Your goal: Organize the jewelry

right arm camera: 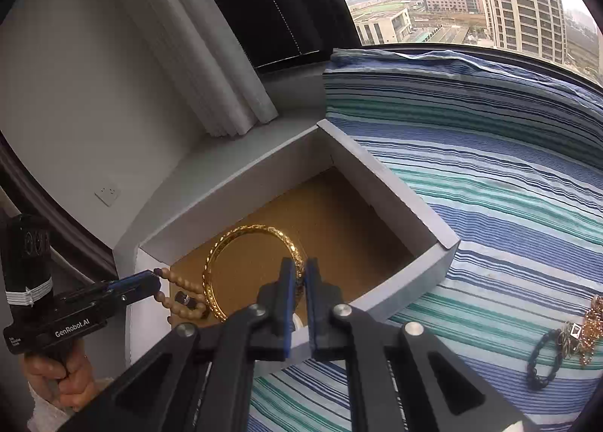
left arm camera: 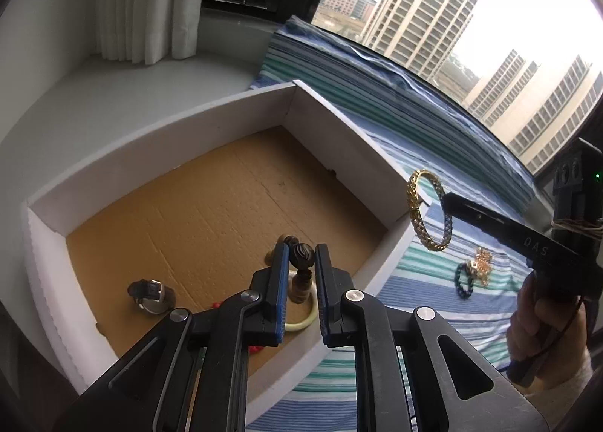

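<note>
My left gripper is shut on a brown bead bracelet, pinching a dark carved bead; the rest of the strand dangles over the white box with a brown cardboard floor. The right wrist view shows that same left gripper holding the bead bracelet above the box's near left corner. My right gripper is shut on a gold bangle and holds it over the box. From the left wrist view, the right gripper and gold bangle hang just past the box's right wall.
Inside the box lie a watch, a cream ring and red beads. On the striped cloth sit a dark bracelet and a tangle of gold jewelry. A window, curtain and grey sill lie behind.
</note>
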The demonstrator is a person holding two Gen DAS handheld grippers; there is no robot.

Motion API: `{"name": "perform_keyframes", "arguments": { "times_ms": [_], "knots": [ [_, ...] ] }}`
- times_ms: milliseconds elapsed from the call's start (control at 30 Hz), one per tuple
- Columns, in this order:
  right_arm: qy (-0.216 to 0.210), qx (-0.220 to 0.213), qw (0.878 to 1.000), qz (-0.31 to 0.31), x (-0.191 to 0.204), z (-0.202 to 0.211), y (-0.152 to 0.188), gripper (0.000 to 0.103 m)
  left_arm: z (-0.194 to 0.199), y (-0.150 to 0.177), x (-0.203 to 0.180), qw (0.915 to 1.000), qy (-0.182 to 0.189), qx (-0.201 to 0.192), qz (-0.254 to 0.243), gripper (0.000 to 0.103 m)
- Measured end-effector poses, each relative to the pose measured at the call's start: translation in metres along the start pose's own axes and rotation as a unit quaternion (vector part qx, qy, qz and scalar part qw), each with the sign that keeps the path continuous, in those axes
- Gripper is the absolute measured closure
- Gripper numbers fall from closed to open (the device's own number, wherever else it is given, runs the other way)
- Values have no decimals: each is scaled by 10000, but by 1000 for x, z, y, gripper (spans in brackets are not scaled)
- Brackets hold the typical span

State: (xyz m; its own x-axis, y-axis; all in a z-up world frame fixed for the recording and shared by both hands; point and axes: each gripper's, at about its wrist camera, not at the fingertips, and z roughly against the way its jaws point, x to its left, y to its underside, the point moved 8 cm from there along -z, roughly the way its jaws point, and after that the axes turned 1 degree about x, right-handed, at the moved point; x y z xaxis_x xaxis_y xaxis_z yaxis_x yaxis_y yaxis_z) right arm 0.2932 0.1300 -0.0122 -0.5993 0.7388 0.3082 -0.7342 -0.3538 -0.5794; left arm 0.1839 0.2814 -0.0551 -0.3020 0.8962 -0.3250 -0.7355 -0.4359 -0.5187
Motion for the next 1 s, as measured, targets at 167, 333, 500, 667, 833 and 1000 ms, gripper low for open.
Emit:
{"name": "perform_keyframes", "arguments": {
  "times_ms": [167, 333, 500, 667, 833, 1000],
  "knots": [
    [85, 310, 9995, 48, 10, -52, -2, 97, -37, 9, 18, 9993, -193, 203, 236, 91],
    [296, 427, 9986, -50, 4, -86, 6, 97, -56, 13, 24, 9984, -453, 218, 243, 91],
    [439, 419, 9981, -73, -8, -97, 11, 67, -67, 15, 29, 9971, -701, 224, 166, 56],
    [629, 150, 9978, 134, -19, -63, 17, 58, -49, 19, 21, 9975, -708, -73, 22, 29],
    [940, 19, 9945, 470, -26, -9, 50, 28, -16, 37, -15, 9966, -547, -514, -330, 12],
    [1361, -25, 9893, 533, -55, 49, 106, 26, -3, 69, -69, 9939, -319, -701, -791, 4]
  ]
}}
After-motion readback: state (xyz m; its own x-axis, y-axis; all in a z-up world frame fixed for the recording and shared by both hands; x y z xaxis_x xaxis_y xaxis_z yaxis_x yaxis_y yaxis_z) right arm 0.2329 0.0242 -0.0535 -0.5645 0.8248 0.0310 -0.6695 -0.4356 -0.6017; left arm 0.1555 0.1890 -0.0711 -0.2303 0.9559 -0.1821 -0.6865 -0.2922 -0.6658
